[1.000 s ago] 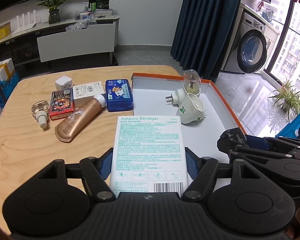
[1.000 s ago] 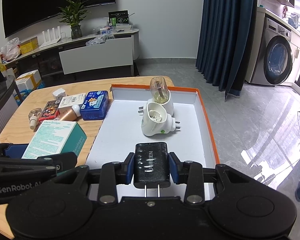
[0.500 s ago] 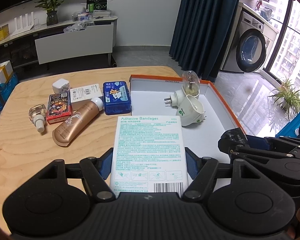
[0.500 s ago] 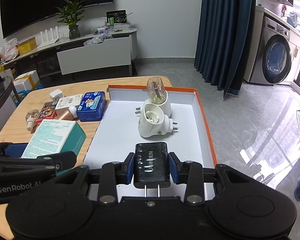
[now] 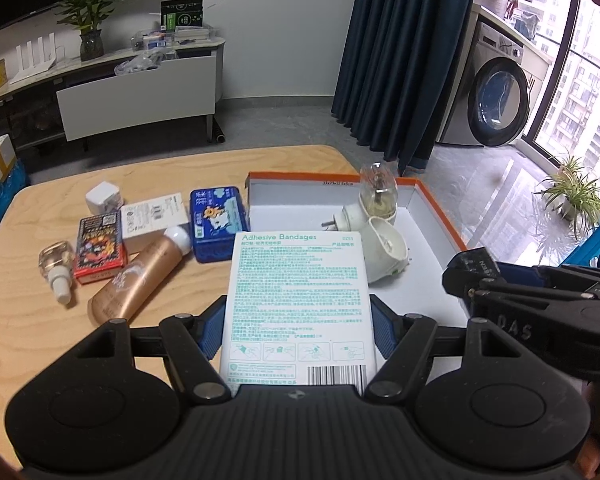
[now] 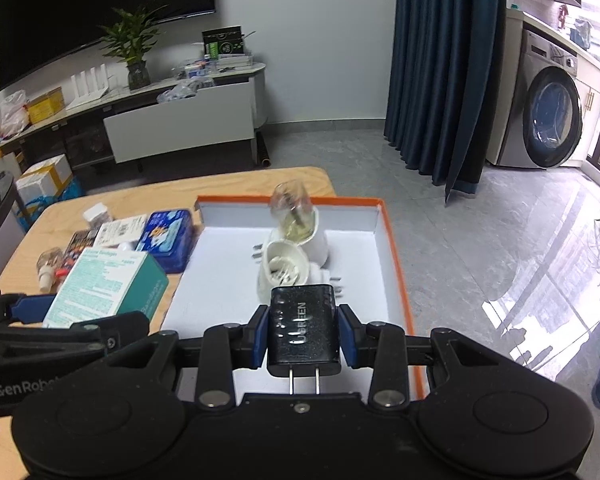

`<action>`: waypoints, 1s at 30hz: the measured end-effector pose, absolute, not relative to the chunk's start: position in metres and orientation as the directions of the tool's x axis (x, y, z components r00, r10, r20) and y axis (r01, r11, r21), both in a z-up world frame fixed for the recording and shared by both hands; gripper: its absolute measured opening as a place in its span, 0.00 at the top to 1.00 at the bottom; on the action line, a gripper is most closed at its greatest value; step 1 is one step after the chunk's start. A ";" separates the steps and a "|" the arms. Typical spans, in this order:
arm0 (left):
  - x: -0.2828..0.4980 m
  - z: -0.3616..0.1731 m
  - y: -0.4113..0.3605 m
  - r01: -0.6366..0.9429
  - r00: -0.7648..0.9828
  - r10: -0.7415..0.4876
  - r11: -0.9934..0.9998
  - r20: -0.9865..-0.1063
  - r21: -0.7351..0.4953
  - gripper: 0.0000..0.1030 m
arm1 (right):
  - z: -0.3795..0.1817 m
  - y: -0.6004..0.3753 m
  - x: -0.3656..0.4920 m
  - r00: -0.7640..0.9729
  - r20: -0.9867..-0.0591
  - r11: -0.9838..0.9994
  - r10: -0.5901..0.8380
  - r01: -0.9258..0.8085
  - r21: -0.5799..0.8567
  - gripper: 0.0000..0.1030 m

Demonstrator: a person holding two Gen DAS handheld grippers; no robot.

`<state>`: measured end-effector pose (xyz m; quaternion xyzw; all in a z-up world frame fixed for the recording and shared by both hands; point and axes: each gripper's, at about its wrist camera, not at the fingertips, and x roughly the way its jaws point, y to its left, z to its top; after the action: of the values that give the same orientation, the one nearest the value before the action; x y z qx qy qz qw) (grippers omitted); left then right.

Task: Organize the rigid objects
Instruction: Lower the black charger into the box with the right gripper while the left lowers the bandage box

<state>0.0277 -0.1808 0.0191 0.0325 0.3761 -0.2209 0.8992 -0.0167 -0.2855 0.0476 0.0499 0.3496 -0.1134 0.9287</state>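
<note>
My left gripper (image 5: 298, 320) is shut on a white and teal adhesive bandages box (image 5: 298, 300), held above the near left edge of the orange-rimmed white tray (image 5: 440, 216). The same box (image 6: 100, 284) shows at the left of the right wrist view. My right gripper (image 6: 303, 328) is shut on a black charger (image 6: 303, 328) with its prongs pointing back at the camera, held above the tray (image 6: 392, 240). Two white plug-in vaporizers (image 6: 288, 256) lie in the tray, one with a clear bottle (image 5: 378, 192).
On the wooden table (image 5: 28, 320) left of the tray lie a blue tin (image 5: 218, 220), a gold bottle (image 5: 140, 276), a red card pack (image 5: 99, 248), a white flat box (image 5: 154, 218), a white cube adapter (image 5: 103, 199) and a small clear bottle (image 5: 56, 268).
Both grippers have pulled back towards the near side with their loads still held; the table objects and the tray look smaller and further off than before.
</note>
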 end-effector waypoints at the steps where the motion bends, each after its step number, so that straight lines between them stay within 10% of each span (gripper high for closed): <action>1: 0.031 0.019 -0.182 0.422 0.618 -0.374 0.900 -0.692 -0.109 0.31 | 0.049 -0.289 -0.014 0.730 -0.660 0.968 -0.178 0.250 0.015 0.57; 30: 0.103 -0.008 -0.214 0.400 0.565 -0.349 0.908 -0.747 -0.123 0.31 | 0.039 -0.348 0.076 0.695 -0.703 0.960 -0.154 0.272 0.059 0.57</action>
<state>0.1026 -0.2136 -0.0079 0.0302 0.4155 -0.2118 0.8841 0.0764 -0.3485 0.0394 0.0794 0.3732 -0.1161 0.9170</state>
